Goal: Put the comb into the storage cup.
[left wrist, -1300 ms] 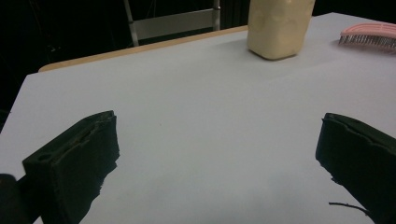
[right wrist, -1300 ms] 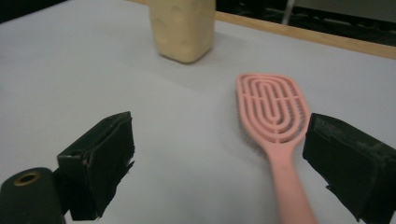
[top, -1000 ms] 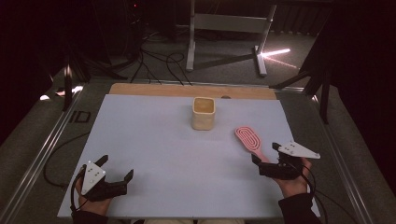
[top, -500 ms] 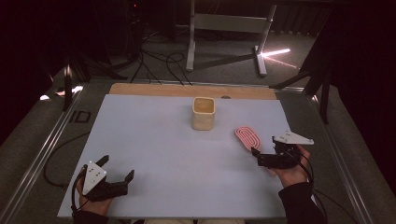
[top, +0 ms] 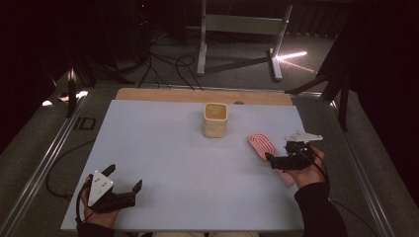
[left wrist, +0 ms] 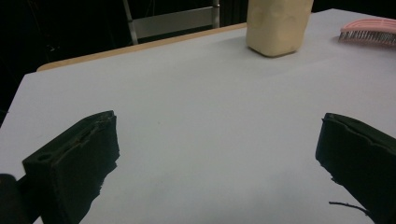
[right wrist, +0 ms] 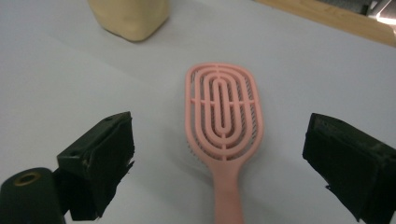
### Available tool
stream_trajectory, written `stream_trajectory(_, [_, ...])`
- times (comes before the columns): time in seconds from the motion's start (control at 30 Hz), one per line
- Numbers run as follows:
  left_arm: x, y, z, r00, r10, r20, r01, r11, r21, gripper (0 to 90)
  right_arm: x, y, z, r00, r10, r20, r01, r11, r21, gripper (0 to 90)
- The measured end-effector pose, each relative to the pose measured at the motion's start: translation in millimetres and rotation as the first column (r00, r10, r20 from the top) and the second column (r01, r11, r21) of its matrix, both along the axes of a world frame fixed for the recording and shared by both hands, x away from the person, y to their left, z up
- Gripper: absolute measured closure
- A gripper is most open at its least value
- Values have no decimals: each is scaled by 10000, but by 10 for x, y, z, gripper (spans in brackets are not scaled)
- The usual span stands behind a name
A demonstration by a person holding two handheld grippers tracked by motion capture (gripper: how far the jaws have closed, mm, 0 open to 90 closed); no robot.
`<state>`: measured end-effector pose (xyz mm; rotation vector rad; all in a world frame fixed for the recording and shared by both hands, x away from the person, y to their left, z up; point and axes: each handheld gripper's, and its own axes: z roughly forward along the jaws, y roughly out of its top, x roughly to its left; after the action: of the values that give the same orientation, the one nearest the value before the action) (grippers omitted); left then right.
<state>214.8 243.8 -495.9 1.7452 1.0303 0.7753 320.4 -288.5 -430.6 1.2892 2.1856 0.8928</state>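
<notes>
Right, nearest the person, the left gripper [top: 121, 190] sat low at the near-left corner of the pale table [top: 163, 163], held in the left hand [top: 96, 210]. Its jaws stood wide apart with nothing between them but bare tabletop, as the left gripper view made plain. It was well apart from everything else on the table.

Over on the right side, the right gripper [top: 277, 160] hung just above the surface, the right hand [top: 304, 170] wrapped around its body and a dark sleeve [top: 316, 212] running off the near edge. Its jaws were spread wide too, gripping nothing. In the right gripper view the pink hairbrush [right wrist: 224, 121] lay flat on the table between the two jaws, handle pointing back toward the camera, oval head pointing away, bristles down. Neither jaw touched it; there was clear table on both sides of the brush. From the high view the hairbrush head [top: 261, 144] showed just beyond the gripper's tips, with the handle tucked under the gripper and hand.

Farther out, near the table's middle and toward the far edge, a cream-coloured cup [top: 215, 120] stood upright, near the brush head but apart from it.
</notes>
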Motion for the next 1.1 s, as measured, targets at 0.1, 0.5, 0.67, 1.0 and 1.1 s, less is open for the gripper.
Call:
stream_trajectory(0.1, [1, 2, -2, 10000, 9, -12, -9, 10000, -9, 1, 52, -10, -30, 9996, -12, -274, 7, 9998, -199, 89])
stream_trajectory(0.5, [5, -1, -7, 10000, -7, -29, 7, 10000, 19, 1, 189, -92, -188, 9926, -233, -1191, 134, 9964, -839, 89])
stream_trajectory(0.67, [6, -6, -10, 10000, -10, -46, 10, 10000, 22, 1, 222, -114, -232, 9896, -280, -1411, 148, 9954, -942, 90])
stream_trajectory(1.0, [7, -10, -13, 10000, -36, -49, 36, 10000, 40, 1, 294, -89, -322, 9800, -246, -1974, 3, 9925, -1223, 90])
stream_trajectory(1.1, [8, -12, -13, 10000, -52, -53, 53, 10000, 50, 1, 312, -74, -345, 9767, -167, -2140, -112, 9917, -1285, 90])
